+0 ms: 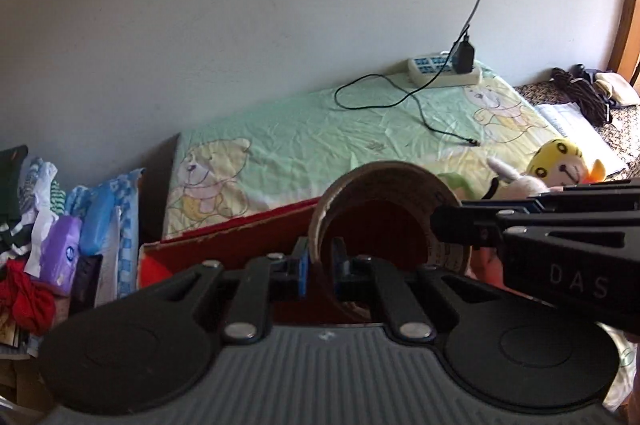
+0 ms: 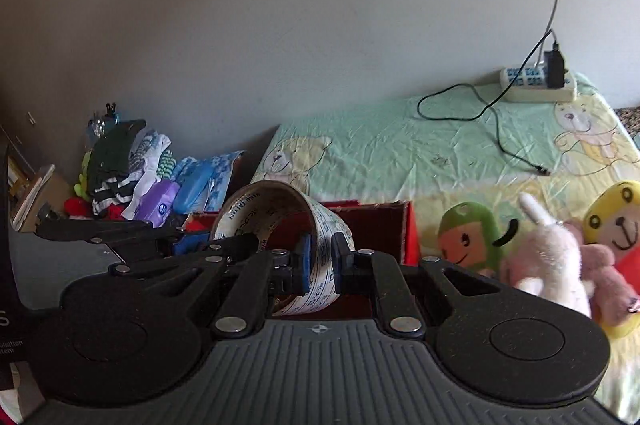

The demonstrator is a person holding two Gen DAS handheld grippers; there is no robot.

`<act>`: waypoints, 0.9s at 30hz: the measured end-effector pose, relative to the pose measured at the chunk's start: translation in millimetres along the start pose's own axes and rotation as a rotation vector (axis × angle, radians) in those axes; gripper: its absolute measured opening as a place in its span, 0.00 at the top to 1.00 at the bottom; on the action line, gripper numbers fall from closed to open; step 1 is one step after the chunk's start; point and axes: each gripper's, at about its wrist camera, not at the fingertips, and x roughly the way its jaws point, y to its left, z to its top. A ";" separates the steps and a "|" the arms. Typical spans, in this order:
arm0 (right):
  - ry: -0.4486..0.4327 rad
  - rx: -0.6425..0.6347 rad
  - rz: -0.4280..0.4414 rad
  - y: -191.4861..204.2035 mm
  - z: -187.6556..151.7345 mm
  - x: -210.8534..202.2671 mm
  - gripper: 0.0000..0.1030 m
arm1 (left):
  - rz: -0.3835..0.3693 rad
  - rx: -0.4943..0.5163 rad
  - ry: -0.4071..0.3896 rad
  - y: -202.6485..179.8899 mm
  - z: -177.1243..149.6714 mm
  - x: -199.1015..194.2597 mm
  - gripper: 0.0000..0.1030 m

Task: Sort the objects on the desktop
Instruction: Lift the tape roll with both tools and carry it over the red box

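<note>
- The left gripper (image 1: 321, 265) has its blue-padded fingers (image 1: 302, 267) closed tight on the near wall of a roll of tape (image 1: 384, 185), one pad outside the ring and one inside.
- The right gripper (image 2: 321, 261) is clamped the same way on the opposite side of that roll; its printed white band passes between the pads.
- In the left wrist view the right tool reaches in from the right and meets the roll at its far rim, so both tools hold the one ring at once.
- Pinching the wall rather than spanning the whole ring seems the only workable hold, since the roll looks wider than the jaws can open.
- The roll hangs in the air just above a red cardboard box (image 1: 240, 237), which is probably where it belongs; I judge this to be a handover or a lowering over the box.
- Plush toys (image 2: 552, 257) lie just right of the box on a green bear-print sheet (image 2: 400, 145), apparently not yet sorted.
- A power strip (image 1: 444, 71) with its black cable sits well behind, near the wall.
</note>
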 end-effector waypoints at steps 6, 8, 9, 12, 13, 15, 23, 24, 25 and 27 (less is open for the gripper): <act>0.189 0.082 0.030 20.0 -17.1 75.4 0.91 | 0.008 -0.032 0.152 47.0 -29.4 56.3 0.96; 0.228 0.097 0.014 25.2 -23.4 96.2 0.91 | -0.006 -0.051 0.195 58.4 -37.1 73.8 0.96; 0.247 0.105 0.008 26.6 -26.0 105.3 0.91 | -0.013 -0.061 0.219 64.5 -41.1 82.8 0.96; 0.308 0.147 -0.014 26.7 -30.8 129.3 0.91 | -0.024 -0.078 0.278 74.9 -48.9 104.4 0.96; 0.325 0.155 -0.025 26.8 -32.0 135.5 0.91 | -0.023 -0.078 0.296 78.0 -50.9 110.8 0.95; 0.354 0.169 -0.039 27.1 -33.5 146.3 0.91 | -0.028 -0.082 0.323 83.5 -53.8 118.8 0.95; 0.401 0.184 -0.099 34.3 -27.1 169.7 0.91 | -0.046 -0.097 0.307 101.4 -53.0 119.5 0.76; 0.408 0.188 -0.102 34.9 -26.4 171.3 0.91 | -0.048 -0.099 0.291 103.0 -53.2 115.4 0.70; 0.412 0.198 -0.100 34.9 -25.7 172.1 0.91 | -0.051 -0.101 0.274 105.2 -55.0 111.1 0.70; 0.418 0.211 -0.100 35.4 -23.8 173.6 0.91 | -0.067 -0.103 0.255 108.0 -58.2 101.9 0.70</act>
